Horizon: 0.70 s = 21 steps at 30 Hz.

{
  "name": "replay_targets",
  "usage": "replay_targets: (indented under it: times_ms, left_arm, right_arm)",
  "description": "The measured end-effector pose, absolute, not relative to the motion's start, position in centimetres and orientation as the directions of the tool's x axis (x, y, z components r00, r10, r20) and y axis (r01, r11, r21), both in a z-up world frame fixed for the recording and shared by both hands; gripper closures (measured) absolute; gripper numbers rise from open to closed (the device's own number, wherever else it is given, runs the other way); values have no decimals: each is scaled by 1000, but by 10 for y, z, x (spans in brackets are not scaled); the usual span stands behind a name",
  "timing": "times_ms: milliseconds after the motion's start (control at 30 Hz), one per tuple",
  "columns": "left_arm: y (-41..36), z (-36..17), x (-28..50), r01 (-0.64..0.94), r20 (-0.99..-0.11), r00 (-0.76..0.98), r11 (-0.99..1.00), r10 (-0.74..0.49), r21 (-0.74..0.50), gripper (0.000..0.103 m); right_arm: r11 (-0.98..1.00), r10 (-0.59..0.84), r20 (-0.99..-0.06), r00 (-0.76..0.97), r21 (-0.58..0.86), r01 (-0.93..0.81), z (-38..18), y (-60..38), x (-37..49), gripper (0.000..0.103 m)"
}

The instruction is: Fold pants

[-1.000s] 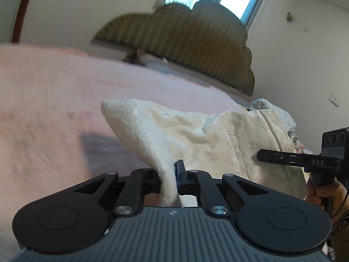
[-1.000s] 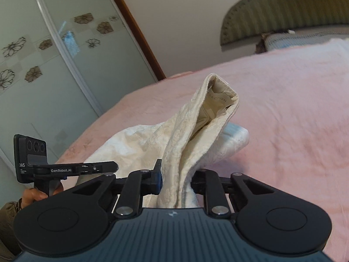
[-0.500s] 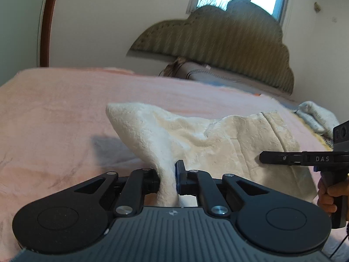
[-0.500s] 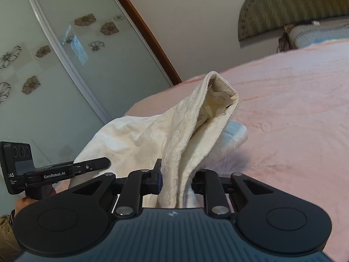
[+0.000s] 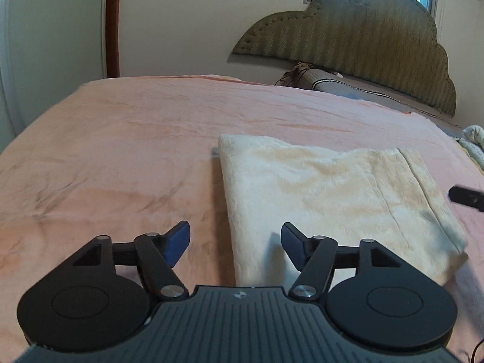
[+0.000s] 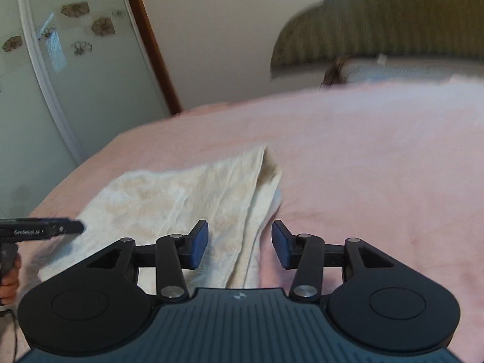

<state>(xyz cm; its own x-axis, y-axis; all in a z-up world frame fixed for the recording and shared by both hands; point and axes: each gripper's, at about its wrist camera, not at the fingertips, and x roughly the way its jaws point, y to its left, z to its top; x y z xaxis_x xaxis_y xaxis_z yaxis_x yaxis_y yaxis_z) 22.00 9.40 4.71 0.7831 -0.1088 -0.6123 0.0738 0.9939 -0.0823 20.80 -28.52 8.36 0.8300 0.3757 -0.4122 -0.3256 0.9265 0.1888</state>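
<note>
The cream pants (image 5: 329, 199) lie folded flat on the pink bed (image 5: 127, 151). My left gripper (image 5: 235, 243) hovers over their near left edge with its jaws opening; the cloth edge lies below the gap and the blue pads (image 5: 178, 242) do not press it. In the right wrist view the same pants (image 6: 187, 199) spread out to the left. My right gripper (image 6: 240, 248) is over their folded right edge, jaws opening, pads (image 6: 198, 248) clear of the cloth. The other gripper's tip shows at each view's side edge.
A padded olive headboard (image 5: 363, 45) and a pillow (image 5: 341, 83) stand at the far end of the bed. A glass wardrobe door (image 6: 54, 75) with flower prints is on the left. More pale cloth (image 5: 473, 142) lies at the right bed edge. A hand (image 6: 9, 284) holds the left gripper's handle.
Both grippers let go of the pants and their jaws spread apart. The raised cloth has dropped and lies flat on the bed. Both cameras have tilted down and pulled back.
</note>
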Motion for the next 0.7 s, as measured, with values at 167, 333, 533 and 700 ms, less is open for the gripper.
replay_targets:
  times_ms: [167,333,533,700]
  left_arm:
    - [71,53,181,132,-560,815,989,-149,-71,15]
    - [51,31,185,132,-623,779,990,-70,54,9]
    - [42,41,158,78,-590,807,995,-28,59,8]
    - [31,38,144,98,-617,784,995,-68,16,7]
  right_arm:
    - [838,534,-408,740,140,-528,84,-251,168,58]
    - [860,496,-506,705,171,-482,54,-242,175,59]
    - [895,445,-432,784,199,-399,76,-241,134,15]
    - [881,473,-404,783,201,-429,81,-230,104,14]
